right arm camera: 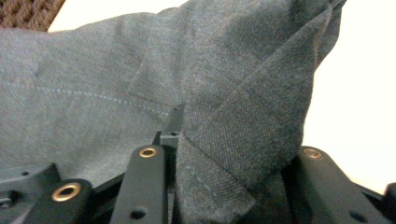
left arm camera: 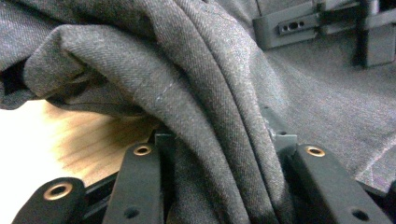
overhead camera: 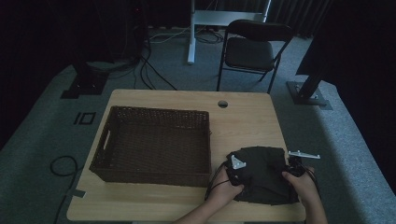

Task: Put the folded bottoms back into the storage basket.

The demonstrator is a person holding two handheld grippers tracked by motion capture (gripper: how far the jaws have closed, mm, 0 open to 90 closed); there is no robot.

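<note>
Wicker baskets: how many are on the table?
1. The dark wicker basket sits on the left half of the wooden table, beside the grey garment; nothing seems hidden.

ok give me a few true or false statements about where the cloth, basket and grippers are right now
1. The dark grey cloth lies inside the wicker basket. False: it sits on the table, to the right of the basket.
2. The left hand-held gripper has folds of the cloth between its jaws. True.
3. The right hand-held gripper hangs open, apart from the cloth. False: a folded edge of the cloth is pinched between its jaws.
4. The basket holds nothing that can be seen. True.
5. A black chair stands on the floor beyond the table. True.
6. The basket sits on the right half of the table. False: it is on the left half.
</note>
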